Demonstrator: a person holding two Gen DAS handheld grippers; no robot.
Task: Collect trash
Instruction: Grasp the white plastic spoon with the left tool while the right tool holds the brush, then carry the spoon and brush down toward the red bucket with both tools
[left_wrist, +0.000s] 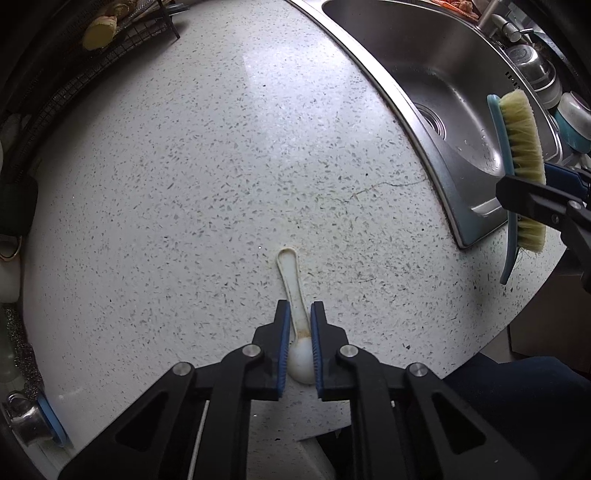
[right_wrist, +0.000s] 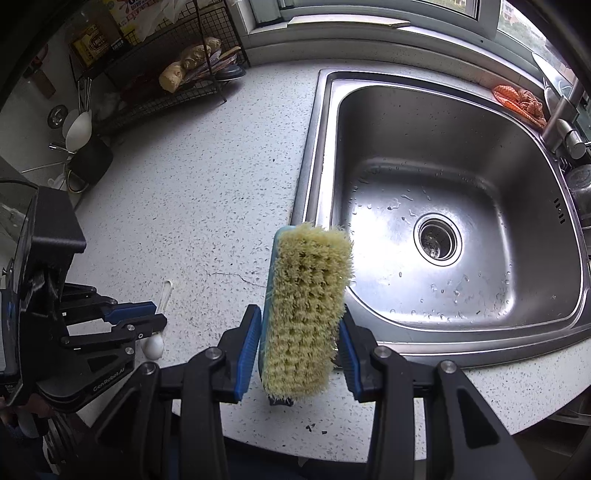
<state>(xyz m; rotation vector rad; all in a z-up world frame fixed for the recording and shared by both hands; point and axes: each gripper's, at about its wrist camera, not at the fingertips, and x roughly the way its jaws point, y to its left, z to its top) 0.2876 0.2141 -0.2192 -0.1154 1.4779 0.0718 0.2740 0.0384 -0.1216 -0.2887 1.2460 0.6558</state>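
Left gripper (left_wrist: 299, 314) clamps white plastic spoon (left_wrist: 291, 295) on speckled white countertop (left_wrist: 166, 166). Right gripper (right_wrist: 299, 325) grips blue-backed yellow-bristle scrub brush (right_wrist: 306, 306), steel sink (right_wrist: 443, 206) at two o'clock.

Glossy steel sink (right_wrist: 436, 155); speckled polished stone counter (left_wrist: 184, 184); white plastic spoon (left_wrist: 291, 288); bristly brush (right_wrist: 306, 306).

Your surface: a speckled white counter (left_wrist: 184, 184), hairline-cracked near the steel sink (right_wrist: 443, 122) set into it. You see a white plastic spoon (left_wrist: 291, 288) lying near its front edge; a wire rack (right_wrist: 177, 88) stands at the back.
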